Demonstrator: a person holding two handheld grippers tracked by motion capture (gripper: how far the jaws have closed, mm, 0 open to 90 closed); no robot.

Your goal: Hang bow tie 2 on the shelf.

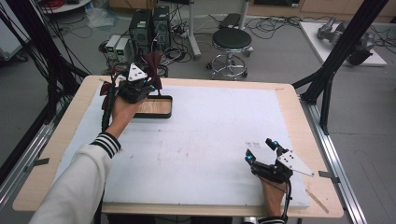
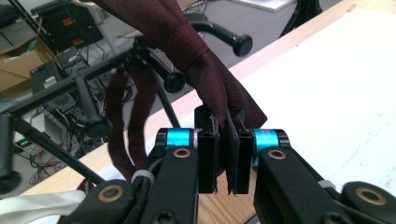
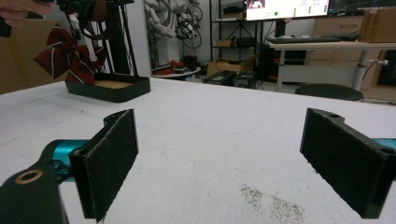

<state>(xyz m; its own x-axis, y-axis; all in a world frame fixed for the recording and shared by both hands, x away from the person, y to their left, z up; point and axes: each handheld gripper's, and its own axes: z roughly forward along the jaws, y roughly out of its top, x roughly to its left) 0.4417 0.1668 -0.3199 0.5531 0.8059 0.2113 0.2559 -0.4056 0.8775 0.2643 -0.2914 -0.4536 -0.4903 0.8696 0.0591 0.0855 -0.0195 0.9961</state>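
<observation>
From the high view, the left gripper [image 1: 140,83] holds a dark red bow tie [image 1: 152,65] above the black tray [image 1: 156,107] at the counter's [image 1: 210,135] far left, seemingly to lower it in. The left gripper view shows its jaws clamped on the fabric [image 2: 219,88]. In the right gripper view, the right gripper [image 3: 219,163] rests wide and empty, well apart from the tray.

Even, soft overhead light washed the white surface [image 1: 210,135] in the high view, with faint shadows and no glare. The picture was a little grainy, corners dimmer. In the left gripper view the dark red bow tie [image 2: 205,70] stayed sharp while the room behind blurred. The right gripper view ran bright and pale, its near pads [image 3: 109,161] soft-edged.
</observation>
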